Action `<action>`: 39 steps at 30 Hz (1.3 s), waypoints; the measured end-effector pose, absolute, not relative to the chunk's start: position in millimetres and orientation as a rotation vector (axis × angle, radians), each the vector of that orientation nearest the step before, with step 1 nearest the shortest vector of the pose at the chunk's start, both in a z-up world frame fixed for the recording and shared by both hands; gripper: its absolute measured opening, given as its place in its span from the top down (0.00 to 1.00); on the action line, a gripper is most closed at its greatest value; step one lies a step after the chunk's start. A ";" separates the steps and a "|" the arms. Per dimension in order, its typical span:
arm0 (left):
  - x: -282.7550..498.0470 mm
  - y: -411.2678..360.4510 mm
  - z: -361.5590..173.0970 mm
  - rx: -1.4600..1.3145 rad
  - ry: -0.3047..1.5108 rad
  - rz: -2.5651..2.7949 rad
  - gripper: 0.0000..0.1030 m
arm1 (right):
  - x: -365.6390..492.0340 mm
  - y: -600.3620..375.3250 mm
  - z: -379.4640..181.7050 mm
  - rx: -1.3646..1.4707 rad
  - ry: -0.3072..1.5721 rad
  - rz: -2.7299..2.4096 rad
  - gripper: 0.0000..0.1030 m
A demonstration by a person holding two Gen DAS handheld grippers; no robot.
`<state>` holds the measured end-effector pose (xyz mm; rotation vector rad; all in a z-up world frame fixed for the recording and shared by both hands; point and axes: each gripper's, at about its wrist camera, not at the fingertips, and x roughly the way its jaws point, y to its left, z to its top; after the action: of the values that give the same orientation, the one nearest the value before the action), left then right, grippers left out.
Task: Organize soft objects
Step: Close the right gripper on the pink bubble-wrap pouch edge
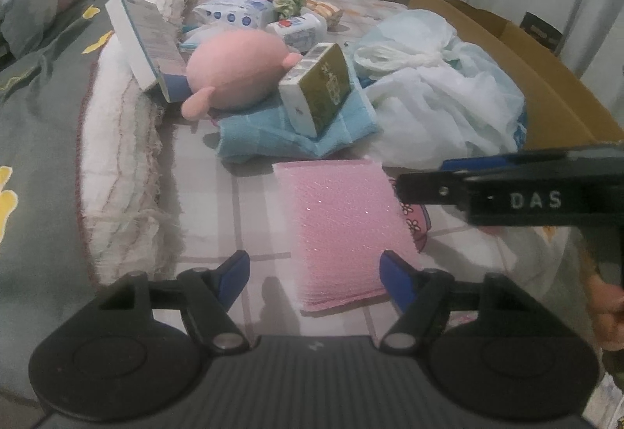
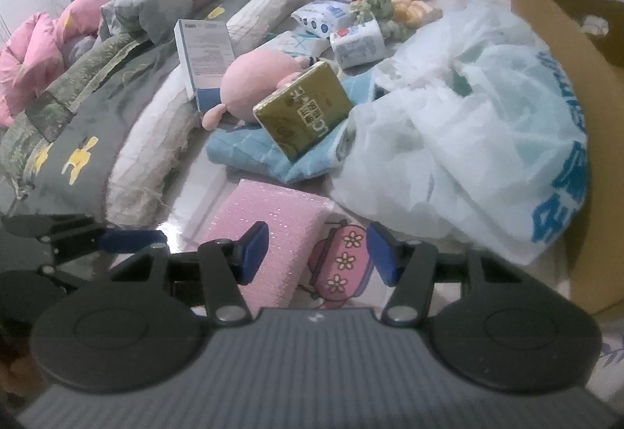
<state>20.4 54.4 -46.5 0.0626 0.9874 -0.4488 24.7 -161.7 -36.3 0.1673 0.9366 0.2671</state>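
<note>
A pink bubble-wrap pad (image 1: 343, 230) lies flat on the bed just ahead of both grippers; it also shows in the right wrist view (image 2: 269, 230). My left gripper (image 1: 314, 277) is open and empty, its jaws on either side of the pad's near end. My right gripper (image 2: 318, 251) is open and empty over the pad's right edge. Behind lie a blue towel (image 1: 288, 134), a pink plush toy (image 1: 238, 72) and a gold tissue pack (image 1: 319, 89) leaning on the towel. The right gripper's finger (image 1: 429, 189) shows in the left wrist view.
A white plastic bag (image 2: 468, 148) lies to the right beside a cardboard box (image 2: 585, 50). A white carton (image 1: 144, 39) stands by the plush. Tissue packs (image 1: 234, 9) and snacks lie further back. Quilts and a folded blanket (image 1: 128, 156) fill the left.
</note>
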 end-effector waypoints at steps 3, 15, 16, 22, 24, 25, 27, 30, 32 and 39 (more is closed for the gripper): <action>20.4 52.8 -47.6 0.067 0.992 -0.471 0.27 | 30.2 -161.3 -43.0 0.185 0.978 0.282 0.47; 28.5 41.2 -57.7 0.106 1.012 -0.497 0.26 | 44.7 -160.1 -60.9 0.308 1.106 0.330 0.47; 29.2 40.3 -58.7 0.109 1.014 -0.497 0.26 | 45.4 -159.8 -62.8 0.313 1.112 0.332 0.47; 33.0 35.6 -61.8 0.106 1.018 -0.507 0.26 | 48.6 -159.0 -68.1 0.349 1.130 0.352 0.48; 33.8 34.2 -62.1 0.110 1.018 -0.510 0.26 | 49.0 -157.7 -68.4 0.349 1.132 0.360 0.48; 34.2 33.9 -62.2 0.111 1.019 -0.510 0.26 | 49.3 -156.8 -68.8 0.349 1.133 0.364 0.49; 35.2 33.9 -62.4 0.107 1.020 -0.511 0.26 | 50.4 -155.9 -70.1 0.358 1.139 0.376 0.49; 35.1 34.0 -62.1 0.102 1.021 -0.512 0.26 | 52.1 -155.2 -71.2 0.370 1.144 0.384 0.50; 35.3 34.1 -62.0 0.102 1.019 -0.514 0.26 | 52.8 -154.5 -70.6 0.370 1.141 0.388 0.51; 36.1 33.4 -62.3 0.103 1.014 -0.512 0.27 | 55.5 -155.4 -74.2 0.391 1.141 0.402 0.53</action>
<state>36.1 33.4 -62.3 0.1028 1.0142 -0.5120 55.5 -155.4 -74.2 0.3914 1.1410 0.4017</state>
